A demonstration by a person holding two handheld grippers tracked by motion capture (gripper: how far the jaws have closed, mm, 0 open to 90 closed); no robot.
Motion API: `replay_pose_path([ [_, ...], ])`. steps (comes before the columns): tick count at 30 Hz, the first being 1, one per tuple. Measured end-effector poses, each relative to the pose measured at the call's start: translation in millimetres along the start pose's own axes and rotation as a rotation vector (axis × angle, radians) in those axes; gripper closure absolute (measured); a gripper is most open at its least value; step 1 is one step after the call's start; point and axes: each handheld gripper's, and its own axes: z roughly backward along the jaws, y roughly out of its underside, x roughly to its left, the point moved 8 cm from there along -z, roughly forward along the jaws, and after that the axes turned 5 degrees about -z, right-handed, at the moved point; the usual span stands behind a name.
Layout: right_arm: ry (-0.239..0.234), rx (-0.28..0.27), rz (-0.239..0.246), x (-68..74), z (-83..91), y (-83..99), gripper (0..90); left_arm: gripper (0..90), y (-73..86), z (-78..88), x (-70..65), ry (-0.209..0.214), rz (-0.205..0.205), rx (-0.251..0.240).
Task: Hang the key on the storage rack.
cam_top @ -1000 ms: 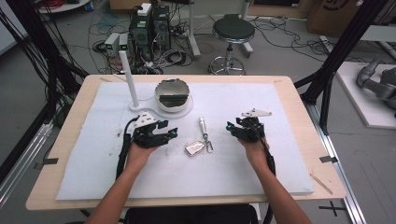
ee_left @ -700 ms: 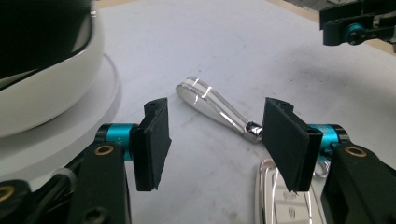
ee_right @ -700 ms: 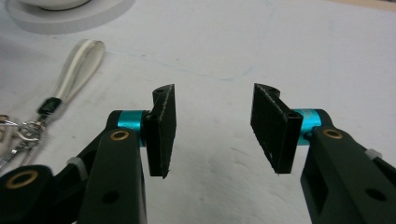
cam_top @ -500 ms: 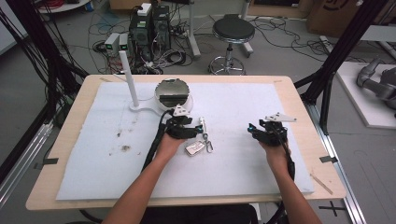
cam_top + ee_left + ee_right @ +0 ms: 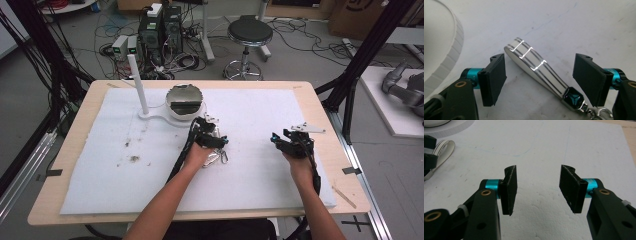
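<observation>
Left gripper (image 5: 540, 75) jaws, just opening, stand wide astride the strap (image 5: 534, 63), untouched. Right gripper (image 5: 537, 188) jaws wide, empty.

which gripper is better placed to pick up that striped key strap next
Left. The left gripper has just been opening its jaws and straddles the striped strap; the right gripper stands apart over bare foam.

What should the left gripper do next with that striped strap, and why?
Probably close on it. The left gripper has just been opening, and its pads now stand either side of the strap without touching it. The strap lies flat on the foam sheet, so a gentle squeeze should catch it.
</observation>
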Motion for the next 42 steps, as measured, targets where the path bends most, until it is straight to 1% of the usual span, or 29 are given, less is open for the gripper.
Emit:
replay_pose_path([
  [1,-0.001,0.001,-0.003,0.7,-0.1,0.0,49.5,29.4,0.9,-0.6,-0.3,-0.004,-0.007,0.006],
  [2,-0.002,0.0,0.003,0.9,-0.3,0.0,49.6,32.0,0.9,0.4,0.3,-0.017,-0.037,0.015],
  [4,-0.003,0.001,0.003,1.6,-0.5,-0.1,49.5,40.9,0.7,2.2,0.5,-0.01,-0.056,0.018],
  [5,-0.003,0.0,0.003,1.8,-0.5,-0.2,49.6,43.9,1.1,3.1,1.3,-0.007,-0.064,0.022],
  [9,-0.008,-0.002,0.006,2.3,0.3,-0.4,49.6,58.5,2.1,6.9,4.5,0.023,-0.085,0.028],
  [11,-0.009,-0.002,0.004,2.3,0.5,-0.4,49.6,64.3,2.9,8.5,5.7,0.037,-0.098,0.032],
  [12,-0.009,-0.002,-0.003,2.7,0.8,-0.3,49.6,67.0,3.7,10.0,6.6,0.052,-0.108,0.035],
  [13,-0.01,-0.004,-0.001,2.5,1.0,-0.4,49.6,70.0,4.7,11.5,7.8,0.064,-0.111,0.039],
  [14,-0.009,-0.005,0.001,1.9,1.3,-0.6,49.6,72.4,5.8,12.7,8.7,0.075,-0.102,0.038],
  [15,-0.011,-0.007,0.002,1.8,1.4,-0.6,49.6,74.2,7.0,14.3,10.4,0.086,-0.107,0.042],
  [18,-0.014,-0.008,0.001,1.7,2.4,-0.4,49.6,74.8,11.3,19.8,14.5,0.112,-0.117,0.05],
  [19,-0.014,-0.007,-0.003,2.0,3.0,-0.3,49.7,74.9,13.1,22.2,16.3,0.124,-0.127,0.055],
  [22,-0.015,-0.012,-0.003,1.5,4.1,-0.7,49.7,75.0,20.1,30.8,22.1,0.163,-0.131,0.063],
  [24,-0.015,-0.012,-0.006,1.6,4.3,-0.7,49.8,74.9,24.8,36.0,27.3,0.17,-0.13,0.056],
  [25,-0.016,-0.011,-0.006,1.8,4.0,-0.7,49.8,74.6,26.6,37.5,28.8,0.175,-0.113,0.046],
  [27,-0.016,-0.01,-0.002,2.6,3.2,-0.7,49.9,71.9,29.1,39.0,31.7,0.164,-0.113,0.038],
  [28,-0.018,-0.01,-0.001,3.3,2.6,-0.9,49.9,64.9,28.8,38.8,32.4,0.148,-0.11,0.033],
  [29,-0.02,-0.01,0.002,3.9,2.3,-1.0,49.9,54.8,28.3,38.1,33.9,0.112,-0.109,0.034],
  [30,-0.022,-0.009,0.003,4.8,1.9,-1.2,49.9,47.3,27.2,37.2,34.2,0.093,-0.111,0.028],
  [31,-0.024,-0.008,0.005,5.4,1.5,-1.3,49.9,43.9,26.2,36.2,34.4,0.077,-0.119,0.023],
  [32,-0.025,-0.005,0.005,6.1,1.2,-1.2,49.9,42.8,25.6,34.7,33.9,0.066,-0.125,0.019],
  [35,-0.03,-0.004,0.007,7.0,0.0,-1.2,49.9,42.0,25.5,29.6,31.5,0.044,-0.134,0.021],
  [36,-0.031,-0.003,0.007,6.9,-0.3,-1.1,49.9,42.2,25.0,29.2,30.9,0.041,-0.129,0.017],
  [37,-0.031,-0.003,0.006,6.8,-0.4,-1.0,49.9,44.0,24.8,29.2,30.1,0.053,-0.135,0.015],
  [39,-0.033,-0.001,0.003,6.8,-0.3,-0.9,49.9,53.4,24.8,29.9,26.3,0.078,-0.149,0.011],
  [40,-0.033,-0.002,0.005,6.7,-0.4,-1.0,49.9,57.4,24.9,30.3,25.5,0.076,-0.158,0.013],
  [41,-0.035,-0.002,0.004,6.7,-0.3,-1.0,49.9,61.0,24.7,30.3,24.8,0.085,-0.159,0.01],
  [42,-0.035,-0.003,0.004,6.7,-0.1,-1.2,49.9,62.9,24.9,30.2,25.3,0.093,-0.146,0.006],
])
